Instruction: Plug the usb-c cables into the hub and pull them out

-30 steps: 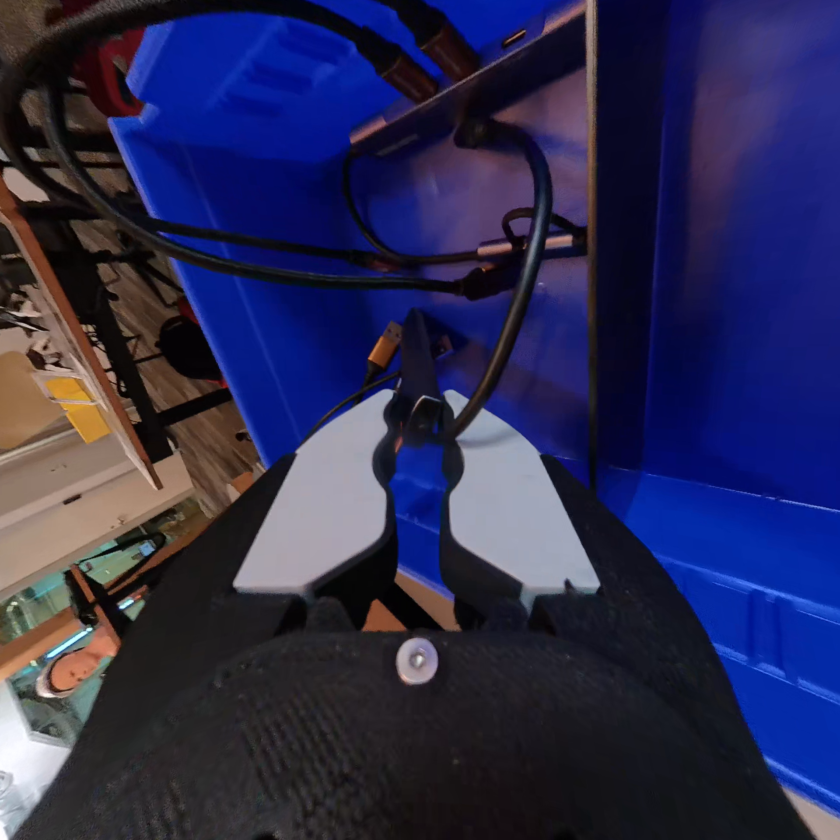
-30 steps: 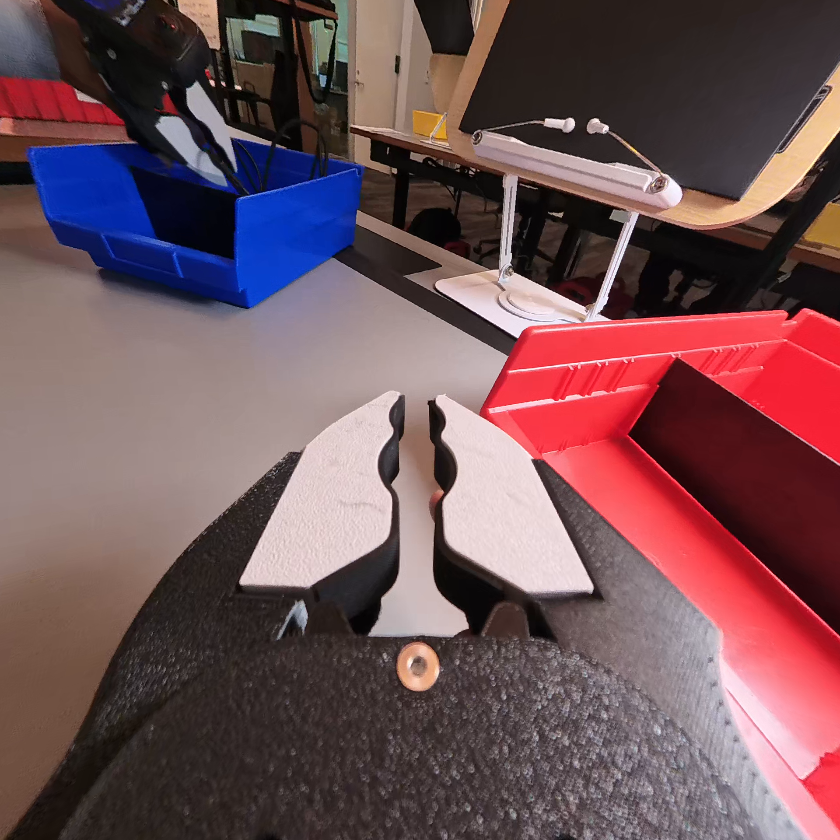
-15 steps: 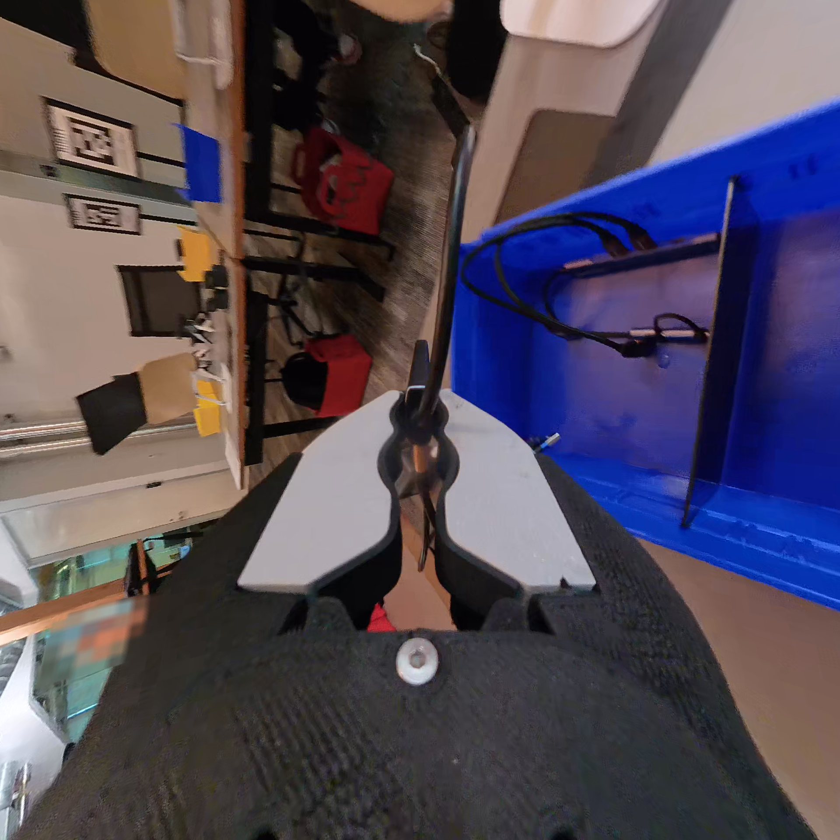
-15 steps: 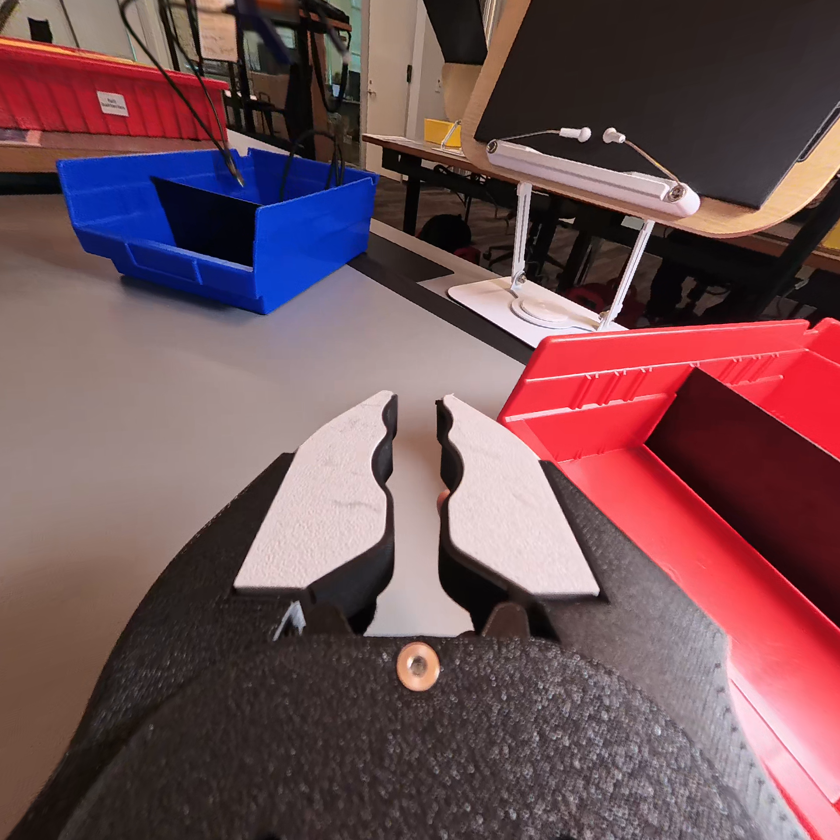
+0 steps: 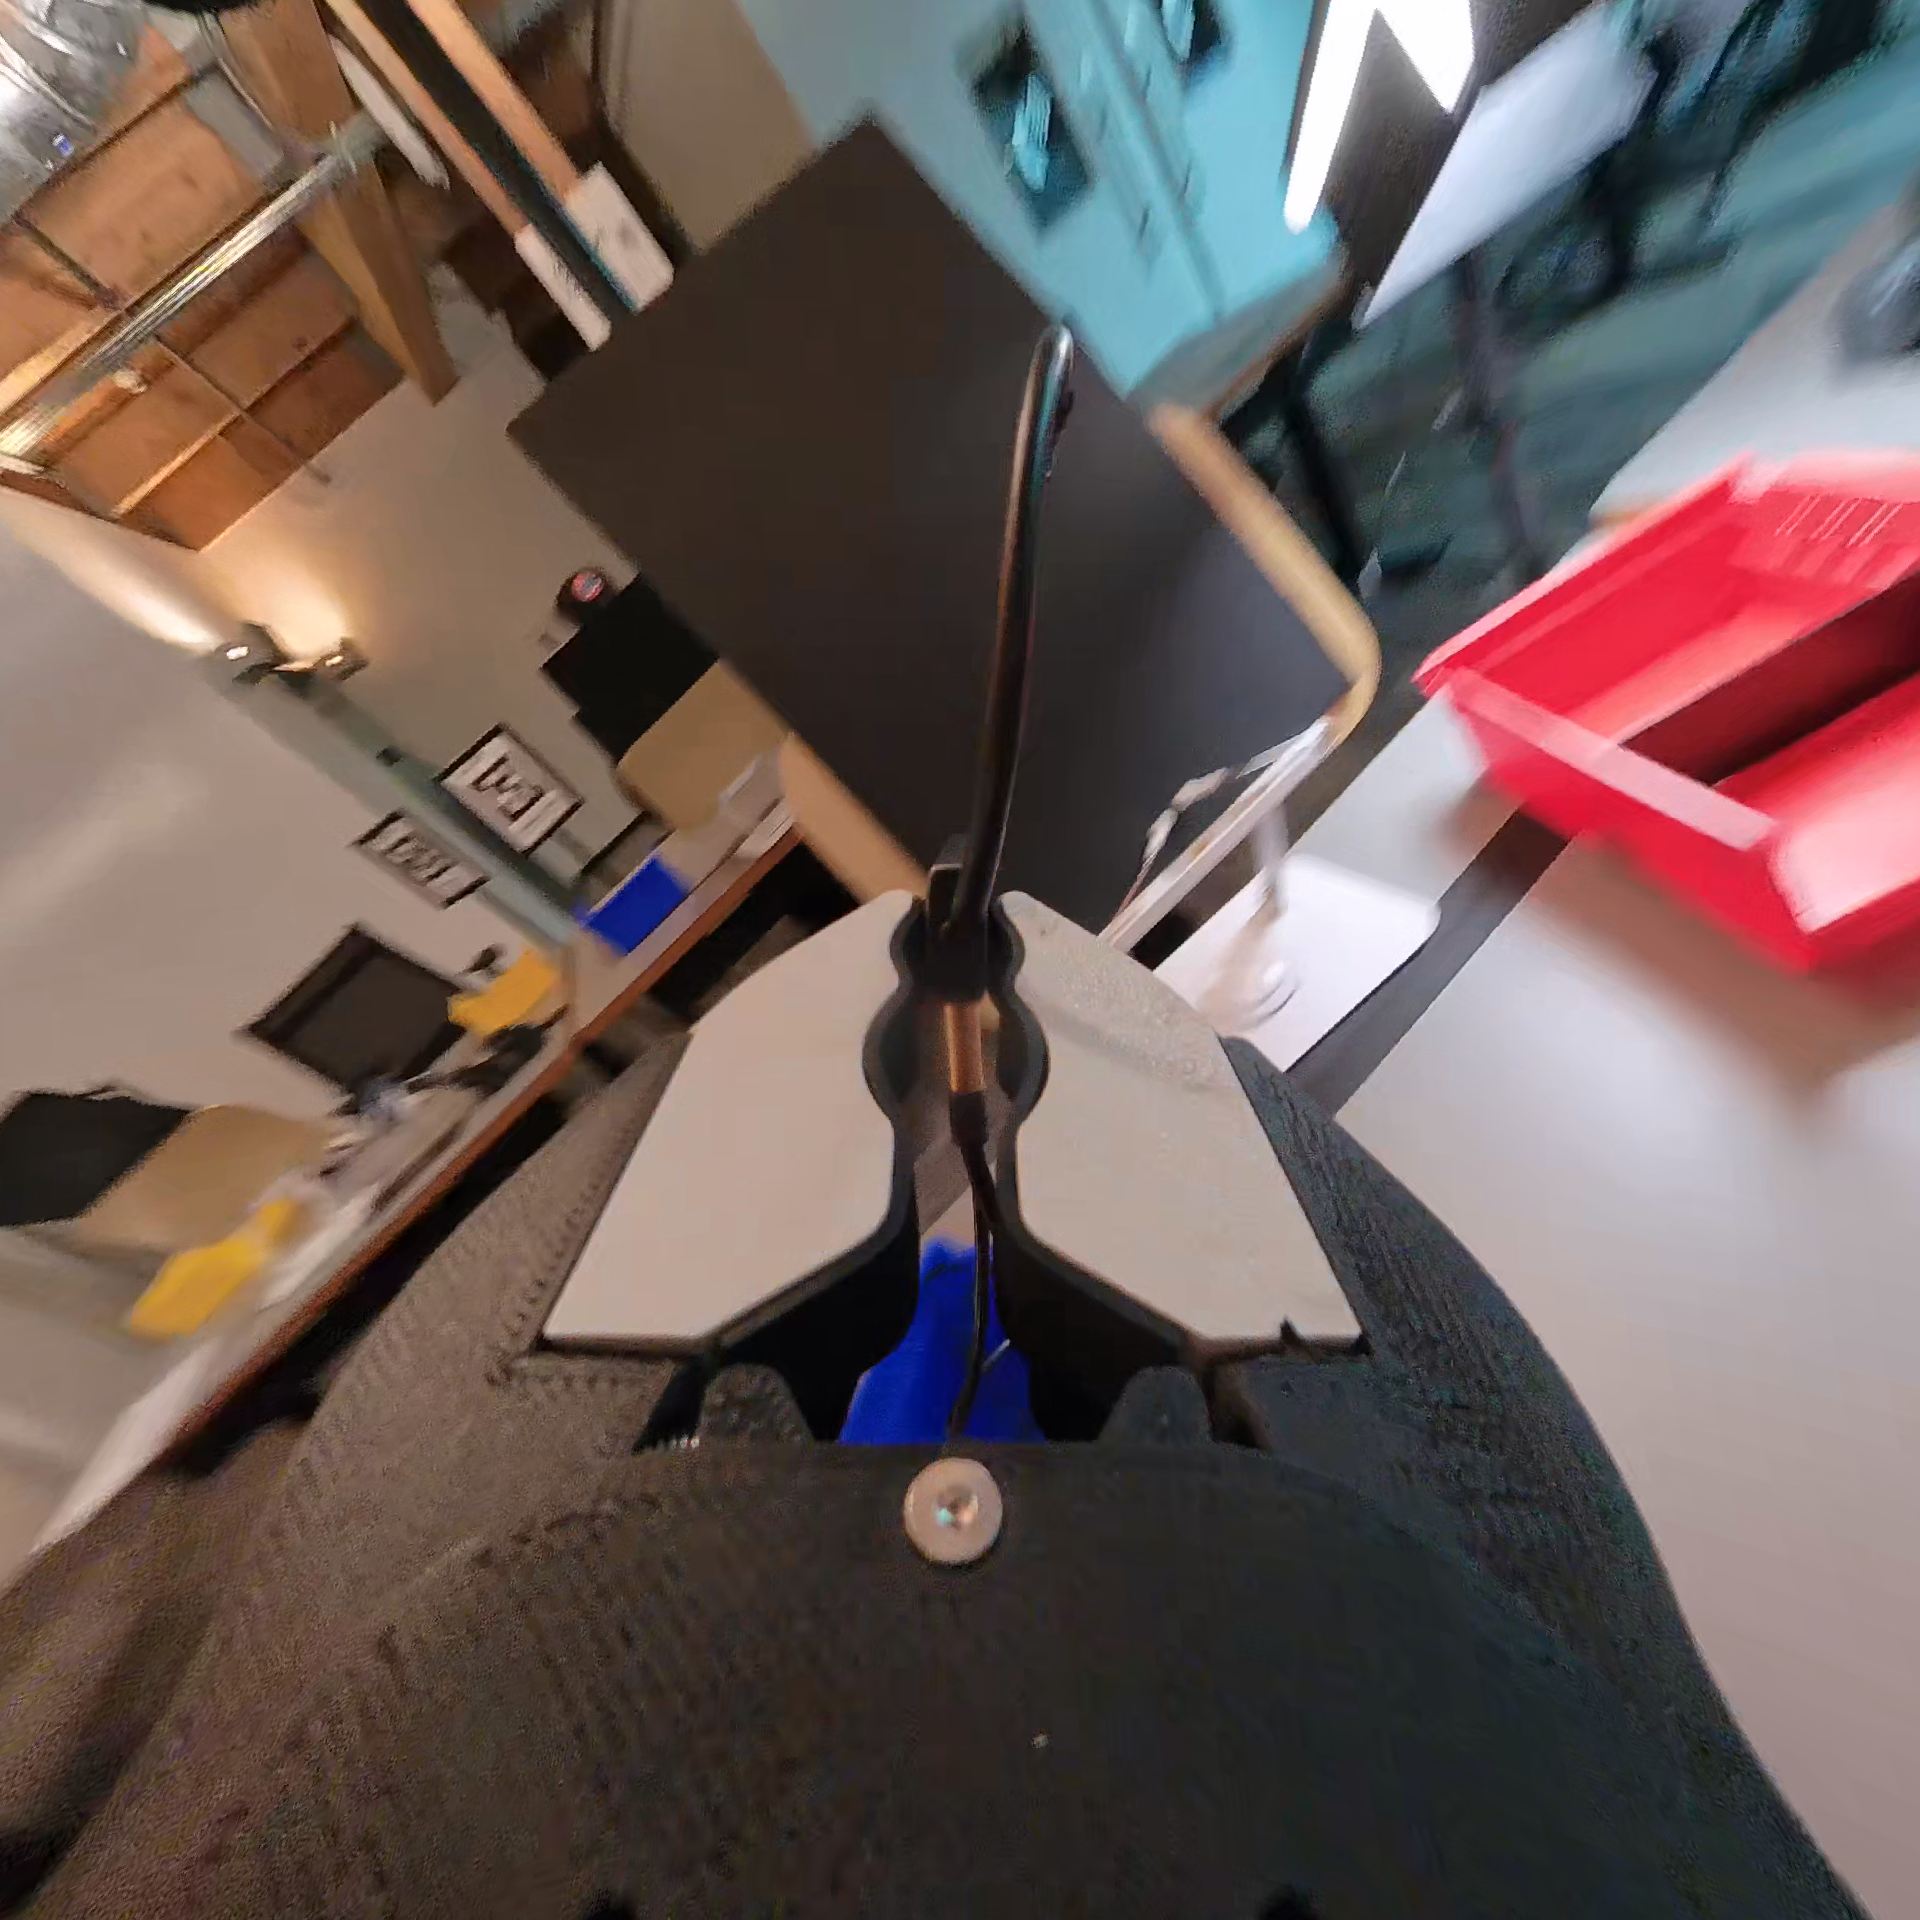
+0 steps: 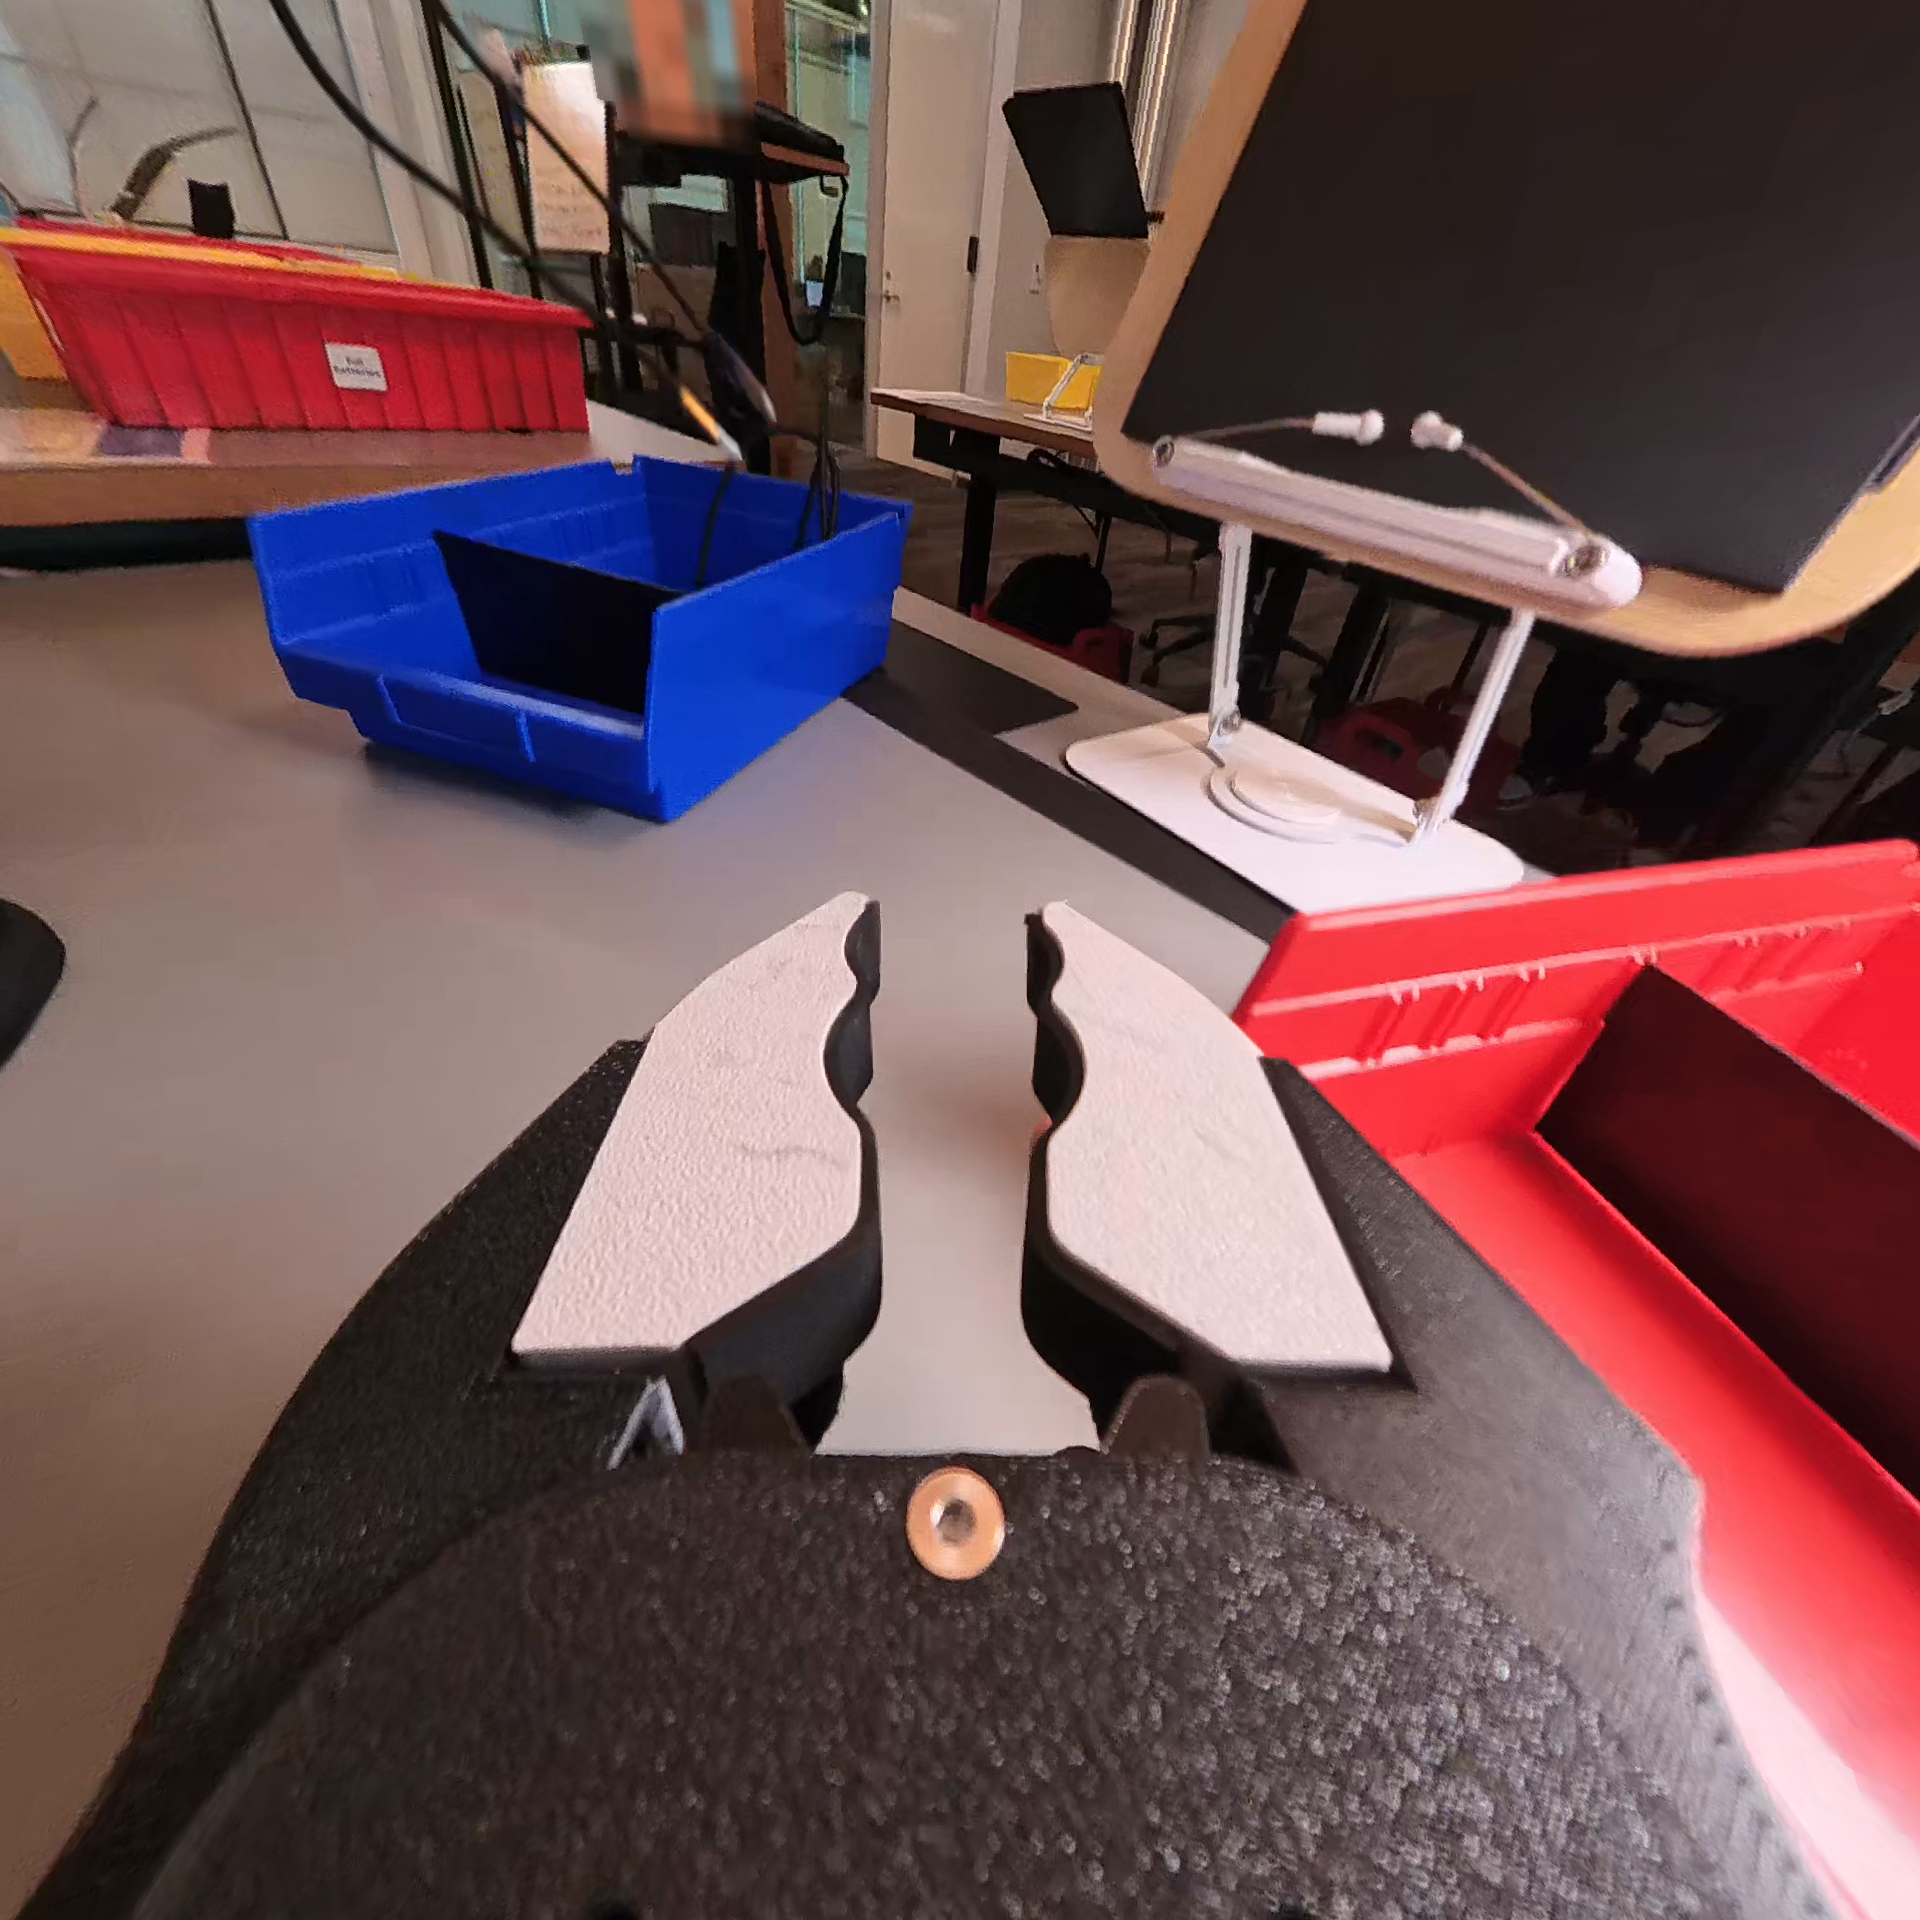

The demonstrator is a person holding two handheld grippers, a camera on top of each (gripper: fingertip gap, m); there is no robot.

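The cable (image 5: 995,665) sits clamped at its copper-sleeved plug between my left gripper (image 5: 956,940), lifted clear of the blue bin (image 6: 623,634), I judge to bring it out for plugging. My right gripper (image 6: 951,935) hovers parted and empty over the table (image 6: 312,935), beside the red bin (image 6: 1558,997).

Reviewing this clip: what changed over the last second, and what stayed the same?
The left claw, shut on the black cable throughout, lifted out of the blue bin and swung away; its view now faces the room and the red bin. The right claw opened wider. The right claw stayed empty above the grey table; the bins did not move.
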